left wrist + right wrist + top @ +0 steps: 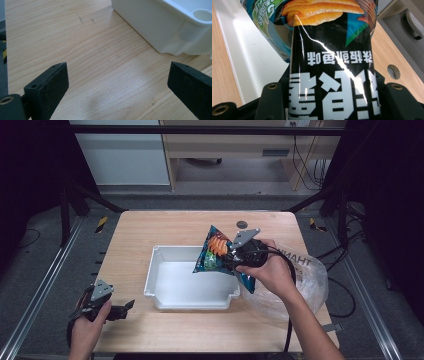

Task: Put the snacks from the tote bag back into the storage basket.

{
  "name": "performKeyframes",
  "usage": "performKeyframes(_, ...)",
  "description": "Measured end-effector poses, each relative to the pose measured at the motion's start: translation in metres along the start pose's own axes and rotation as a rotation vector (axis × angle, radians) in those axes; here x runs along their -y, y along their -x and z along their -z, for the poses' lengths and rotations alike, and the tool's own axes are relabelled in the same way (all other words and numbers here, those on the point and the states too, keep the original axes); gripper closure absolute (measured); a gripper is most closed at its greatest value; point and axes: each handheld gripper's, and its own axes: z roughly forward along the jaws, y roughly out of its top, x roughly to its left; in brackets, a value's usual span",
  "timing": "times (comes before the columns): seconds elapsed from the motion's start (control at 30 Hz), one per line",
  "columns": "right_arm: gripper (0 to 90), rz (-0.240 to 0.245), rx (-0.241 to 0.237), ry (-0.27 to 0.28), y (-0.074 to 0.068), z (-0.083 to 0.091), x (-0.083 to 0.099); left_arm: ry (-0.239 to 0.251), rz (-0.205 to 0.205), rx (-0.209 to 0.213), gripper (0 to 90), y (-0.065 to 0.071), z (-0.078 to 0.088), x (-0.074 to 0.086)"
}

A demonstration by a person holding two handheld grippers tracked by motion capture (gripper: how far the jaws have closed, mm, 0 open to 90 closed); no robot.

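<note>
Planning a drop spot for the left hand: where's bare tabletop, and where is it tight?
Free: the wood left of the white bin, out to the table edge, where the open left tongs hover; also the far strip behind the bin and the near strip in front. Crowded: the right side, with the clear plastic bag and the right tongs gripping the snack bag over the bin.

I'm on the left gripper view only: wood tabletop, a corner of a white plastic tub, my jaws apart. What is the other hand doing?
Observer: The right gripper is shut on a glossy blue-and-black snack bag with orange chips printed on it, held above the white rectangular plastic tub.
Operator: Anything in the tub?
Observer: Its floor looks bare in the high view.
Operator: Where did the bag come from?
Observer: Can't tell; a crumpled clear plastic bag with lettering lies on the light wooden table just right of the tub.
Operator: And my gripper?
Observer: The left gripper is open, low over the table's near left corner.
</note>
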Motion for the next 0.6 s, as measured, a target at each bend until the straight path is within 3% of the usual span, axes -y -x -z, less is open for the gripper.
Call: performKeyframes(0.6, 43.8, 0.032, -0.033, -0.004, -0.005, -0.014, -0.012, -0.002, -0.001, 0.003, 3.4, 0.0, 0.0, 0.0)
